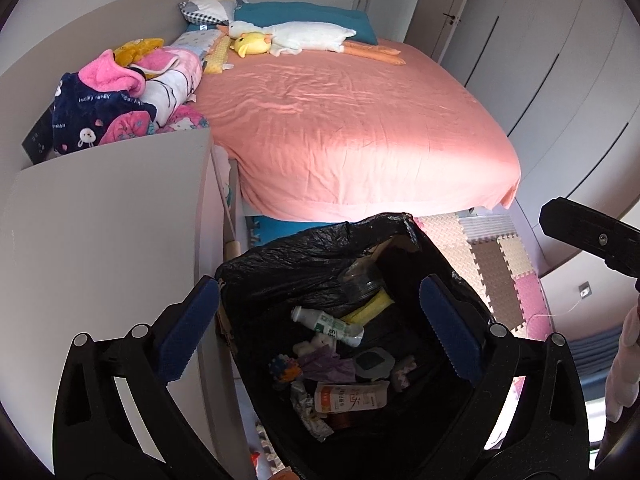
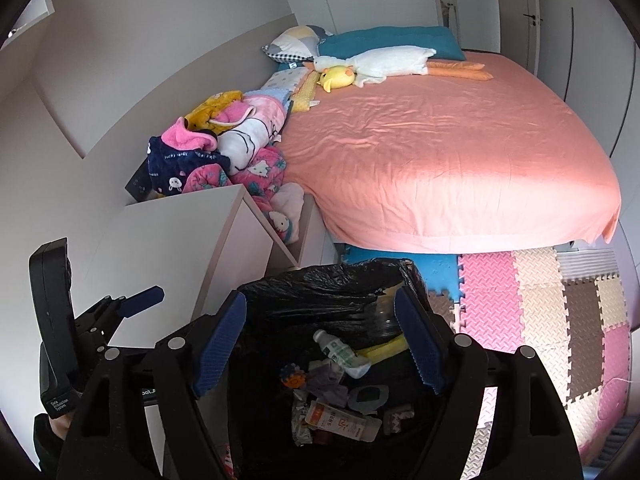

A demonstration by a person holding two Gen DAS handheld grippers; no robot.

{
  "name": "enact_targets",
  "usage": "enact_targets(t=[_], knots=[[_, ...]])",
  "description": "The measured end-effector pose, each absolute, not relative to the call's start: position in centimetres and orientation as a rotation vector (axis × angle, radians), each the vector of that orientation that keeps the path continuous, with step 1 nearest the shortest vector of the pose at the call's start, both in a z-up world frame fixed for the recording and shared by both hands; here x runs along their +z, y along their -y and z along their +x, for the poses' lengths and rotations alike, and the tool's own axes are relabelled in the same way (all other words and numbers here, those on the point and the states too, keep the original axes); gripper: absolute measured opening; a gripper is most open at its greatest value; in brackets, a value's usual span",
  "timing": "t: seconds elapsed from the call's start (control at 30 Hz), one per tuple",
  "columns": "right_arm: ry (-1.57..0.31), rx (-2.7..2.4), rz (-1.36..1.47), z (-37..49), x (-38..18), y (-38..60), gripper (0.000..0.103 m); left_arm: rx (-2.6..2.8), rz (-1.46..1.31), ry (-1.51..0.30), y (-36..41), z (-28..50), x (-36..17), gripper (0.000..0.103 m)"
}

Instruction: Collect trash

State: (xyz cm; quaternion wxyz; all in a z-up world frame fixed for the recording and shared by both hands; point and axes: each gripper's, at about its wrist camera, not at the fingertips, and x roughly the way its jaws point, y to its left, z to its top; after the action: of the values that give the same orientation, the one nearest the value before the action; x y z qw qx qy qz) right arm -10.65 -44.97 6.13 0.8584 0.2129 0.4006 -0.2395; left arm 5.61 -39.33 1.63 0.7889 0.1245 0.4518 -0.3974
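Both blue-padded grippers, left [image 1: 320,324] and right [image 2: 320,340], hang wide open and empty over the black-lined trash bin [image 1: 304,248]; only the right view shows the Hello Kitty blanket [image 2: 280,216] beside the white cabinet [image 2: 192,224].

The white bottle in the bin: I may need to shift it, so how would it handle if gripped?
The bottle looks like thin plastic, so probably light and squashable. It lies on its side atop loose trash in the bag, so a nudge would likely roll it. Its label may be slippery.
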Motion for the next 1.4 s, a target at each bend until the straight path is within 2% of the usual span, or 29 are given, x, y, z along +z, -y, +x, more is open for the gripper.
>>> enact_targets(t=[1.4], knots=[[-0.852,-0.493,0.427,-10.54,5.87,44.42,0.077,-0.853,0.315,-0.950,39.68,4.82,1.54,0.097]])
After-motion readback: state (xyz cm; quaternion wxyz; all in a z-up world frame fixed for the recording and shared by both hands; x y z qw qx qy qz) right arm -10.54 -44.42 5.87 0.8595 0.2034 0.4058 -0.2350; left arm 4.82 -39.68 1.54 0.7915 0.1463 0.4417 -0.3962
